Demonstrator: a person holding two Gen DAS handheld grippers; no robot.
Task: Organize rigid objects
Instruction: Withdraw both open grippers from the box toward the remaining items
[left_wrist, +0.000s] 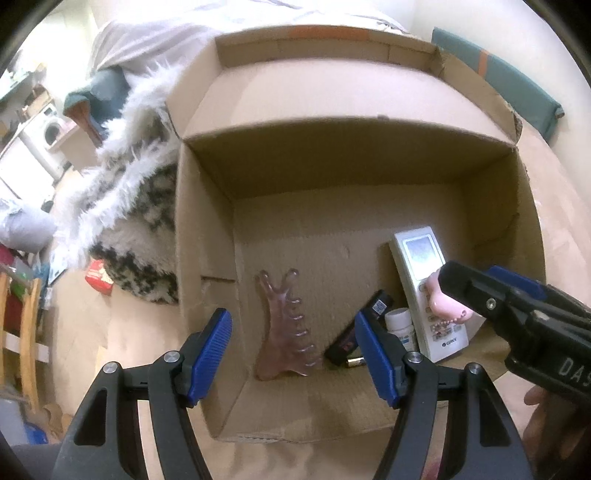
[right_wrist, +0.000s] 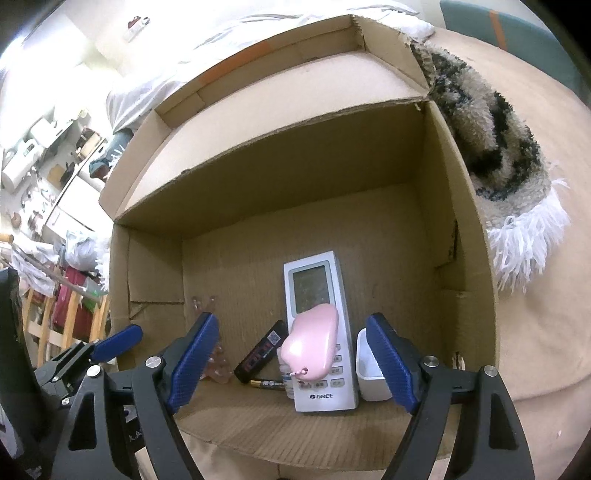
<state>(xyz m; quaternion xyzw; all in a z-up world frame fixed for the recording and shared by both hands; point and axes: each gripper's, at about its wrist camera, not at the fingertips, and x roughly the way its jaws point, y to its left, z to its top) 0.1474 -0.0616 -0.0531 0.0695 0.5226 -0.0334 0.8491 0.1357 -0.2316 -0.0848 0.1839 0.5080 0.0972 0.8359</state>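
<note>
The cardboard box (right_wrist: 461, 206) already keeps the rigid things along its near side: a white remote control (right_wrist: 325, 384), a pink pebble-shaped object (right_wrist: 314, 347) lying on top of the remote, a translucent pink comb (left_wrist: 284, 328), a black flat device (left_wrist: 354, 332), a battery (right_wrist: 267, 384), a small white bottle (left_wrist: 400, 325) and a white container (right_wrist: 369, 376).

The right gripper (right_wrist: 295, 365) has its fingers released, standing at both sides of the pink object without pressing it; the left gripper (left_wrist: 295, 354) is also released and grasps nothing, above the comb.

Risks, as I judge: the pink object rests on a smooth sloped remote and may slide off; a finger going up could catch its bead chain and drag it; the things lie crowded, so a careless move may knock the bottle.

Readable writing: "GREE" on the remote; "DAS" on the right gripper body; the other labels are too small.
</note>
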